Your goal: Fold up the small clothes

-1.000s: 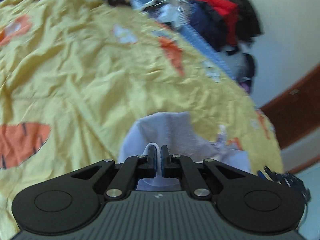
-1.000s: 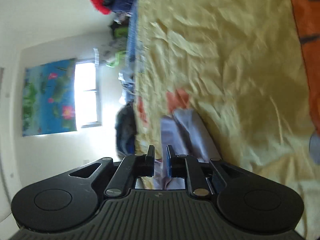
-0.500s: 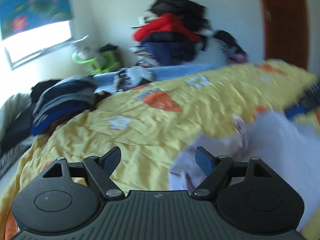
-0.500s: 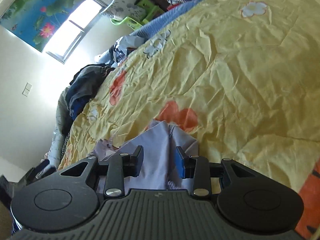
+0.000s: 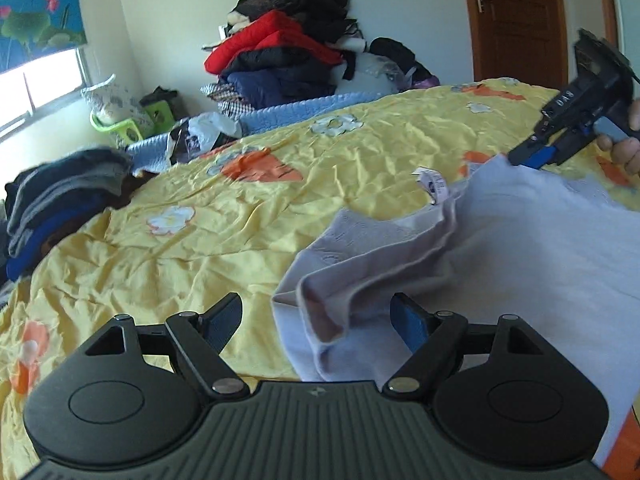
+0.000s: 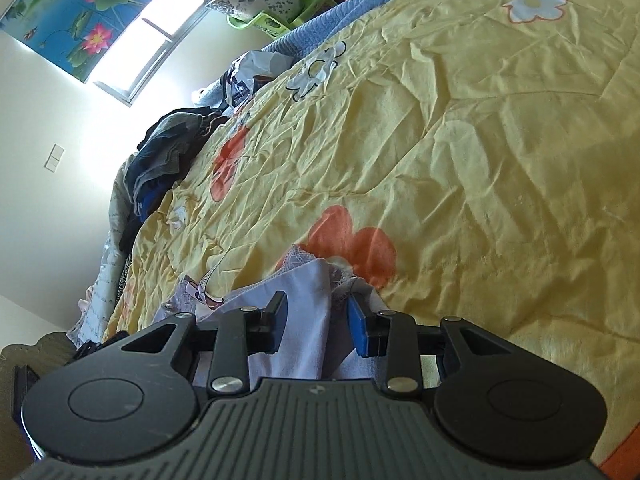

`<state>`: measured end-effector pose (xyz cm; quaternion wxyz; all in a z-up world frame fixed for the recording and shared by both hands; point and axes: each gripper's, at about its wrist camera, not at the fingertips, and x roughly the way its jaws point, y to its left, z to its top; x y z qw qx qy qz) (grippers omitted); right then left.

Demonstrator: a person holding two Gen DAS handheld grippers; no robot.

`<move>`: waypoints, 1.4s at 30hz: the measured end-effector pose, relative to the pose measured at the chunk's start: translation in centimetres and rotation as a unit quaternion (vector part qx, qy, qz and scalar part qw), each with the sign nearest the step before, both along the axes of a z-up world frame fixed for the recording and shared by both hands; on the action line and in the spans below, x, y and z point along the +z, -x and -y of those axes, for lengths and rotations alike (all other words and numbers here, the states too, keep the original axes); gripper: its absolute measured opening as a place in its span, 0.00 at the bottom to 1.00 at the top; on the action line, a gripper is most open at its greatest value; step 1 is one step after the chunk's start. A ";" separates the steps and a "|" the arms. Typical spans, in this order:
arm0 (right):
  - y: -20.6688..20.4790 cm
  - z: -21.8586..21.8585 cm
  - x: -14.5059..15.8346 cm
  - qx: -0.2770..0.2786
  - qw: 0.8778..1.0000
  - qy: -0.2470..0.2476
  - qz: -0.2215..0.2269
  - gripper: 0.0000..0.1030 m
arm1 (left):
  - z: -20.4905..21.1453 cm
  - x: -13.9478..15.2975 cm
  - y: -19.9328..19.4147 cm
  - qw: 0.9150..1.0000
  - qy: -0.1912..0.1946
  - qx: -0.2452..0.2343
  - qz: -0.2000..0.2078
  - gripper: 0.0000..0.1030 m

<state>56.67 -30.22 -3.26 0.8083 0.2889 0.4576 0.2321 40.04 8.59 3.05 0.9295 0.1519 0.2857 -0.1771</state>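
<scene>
The garment [image 5: 500,248] is laid flat on the bedspread [image 5: 248,216]. The left gripper [image 5: 316,322] is spread wide over the garment's folded edge, nothing gripped. The right gripper [image 6: 316,322] is held partly open over its far corner, pads clear of the cloth.

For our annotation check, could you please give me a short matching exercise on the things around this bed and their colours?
Things:
1. garment
2. bedspread
3. door
4. stool

Colours:
A. brown wood
B. lime green
C. pale lilac
D. yellow with orange and white flowers

Pairs: 1-C, 2-D, 3-A, 4-B
</scene>
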 end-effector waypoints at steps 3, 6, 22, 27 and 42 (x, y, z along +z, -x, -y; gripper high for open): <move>-0.1 0.3 -0.2 0.005 1.000 -0.008 -0.001 0.36 | 0.2 0.0 -0.3 1.000 0.001 -0.020 0.005 0.55; -0.3 0.7 -0.5 0.009 1.000 -0.008 -0.005 0.32 | 0.8 0.1 -0.5 0.999 0.002 -0.047 -0.003 0.29; 0.0 1.3 -0.9 -0.012 0.999 -0.041 -0.009 0.07 | -2.5 0.6 -5.9 0.980 0.147 0.020 -0.134 0.11; -0.6 1.4 -1.3 -0.005 0.998 -0.065 -0.019 0.11 | -2.3 0.3 -5.8 0.981 0.134 0.020 -0.138 0.11; 0.0 1.8 0.8 -0.026 0.995 -0.088 0.022 0.07 | -2.9 0.0 -7.7 0.976 0.147 0.069 -0.147 0.09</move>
